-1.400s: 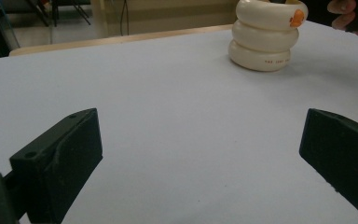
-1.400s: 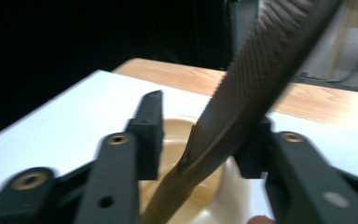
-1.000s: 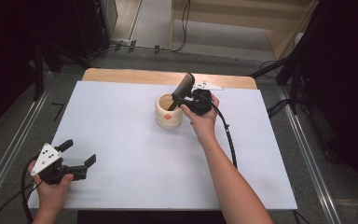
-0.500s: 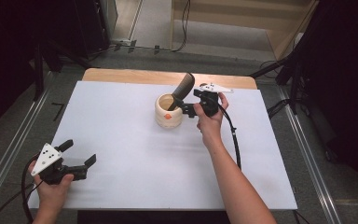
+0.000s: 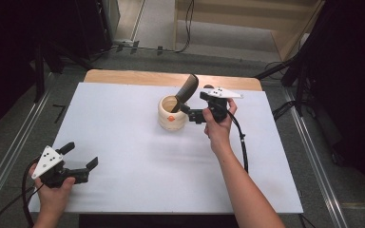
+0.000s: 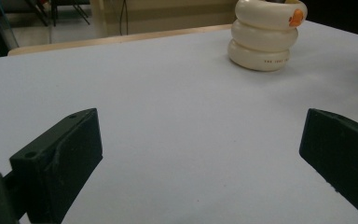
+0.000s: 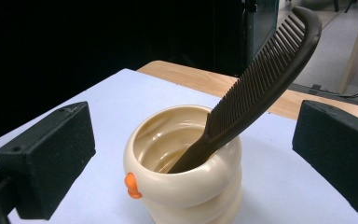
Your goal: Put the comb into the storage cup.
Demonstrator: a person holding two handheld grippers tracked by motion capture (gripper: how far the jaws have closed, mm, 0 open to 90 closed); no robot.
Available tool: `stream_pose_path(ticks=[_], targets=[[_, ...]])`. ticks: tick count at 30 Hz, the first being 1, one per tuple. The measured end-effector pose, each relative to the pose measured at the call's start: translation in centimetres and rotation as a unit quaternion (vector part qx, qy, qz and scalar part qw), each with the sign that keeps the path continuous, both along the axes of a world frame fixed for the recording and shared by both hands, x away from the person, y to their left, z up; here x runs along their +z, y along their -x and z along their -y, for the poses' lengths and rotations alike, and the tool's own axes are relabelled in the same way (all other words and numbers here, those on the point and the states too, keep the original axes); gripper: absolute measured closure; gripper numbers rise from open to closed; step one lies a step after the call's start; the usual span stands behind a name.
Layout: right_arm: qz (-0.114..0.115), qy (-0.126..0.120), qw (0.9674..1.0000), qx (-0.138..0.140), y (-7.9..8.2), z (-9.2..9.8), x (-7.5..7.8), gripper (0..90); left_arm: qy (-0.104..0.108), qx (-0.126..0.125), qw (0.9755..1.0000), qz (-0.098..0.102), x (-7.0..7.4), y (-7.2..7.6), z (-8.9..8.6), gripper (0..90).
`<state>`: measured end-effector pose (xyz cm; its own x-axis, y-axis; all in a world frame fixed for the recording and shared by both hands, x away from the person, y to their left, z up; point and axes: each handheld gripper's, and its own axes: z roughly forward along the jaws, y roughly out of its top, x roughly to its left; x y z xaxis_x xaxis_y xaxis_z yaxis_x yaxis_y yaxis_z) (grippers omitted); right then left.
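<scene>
The right gripper [image 5: 186, 111] has its jaws spread wide with nothing between them, just beside a cream ringed cup [image 7: 186, 175] that holds a dark comb [image 7: 256, 79] leaning on its rim. The left gripper [image 5: 81, 160], jaws also spread and empty, rests low at the near left of the white worktop [image 5: 138, 156], well apart from the cup.

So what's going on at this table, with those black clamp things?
A person holds a two-jaw gripper in each hand over a white table. The right gripper sits beside a cream ringed cup, jaws open, gripping nothing. A dark brown comb stands in the cup, handle down, leaning on the rim with its toothed end sticking up and out. The left gripper waits near the table's front left corner, also open and empty, well away from the cup.
</scene>
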<state>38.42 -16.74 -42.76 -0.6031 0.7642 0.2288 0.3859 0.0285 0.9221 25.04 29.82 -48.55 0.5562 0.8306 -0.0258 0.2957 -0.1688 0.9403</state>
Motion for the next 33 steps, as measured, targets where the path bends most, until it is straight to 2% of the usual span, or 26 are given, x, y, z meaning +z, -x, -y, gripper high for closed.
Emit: stream_pose_path(ticks=[14, 25, 33], targets=[[0.014, 0.008, 0.9999, 0.004, 2.0, 1.2, 0.2, 0.0, -0.002, -0.001, 1.0000, 0.000, 0.0, 0.0, 0.0, 0.0], [0.017, 0.013, 0.9998, -0.001, 3.3, 2.4, -0.4, 0.0, -0.001, -0.001, 1.0000, 0.001, 0.0, 0.0, 0.1, 0.0], [0.026, 0.025, 0.9993, -0.007, 4.3, 3.4, -0.8, 0.0, -0.003, -0.004, 1.0000, 0.002, 0.0, 0.1, 0.1, 0.0]])
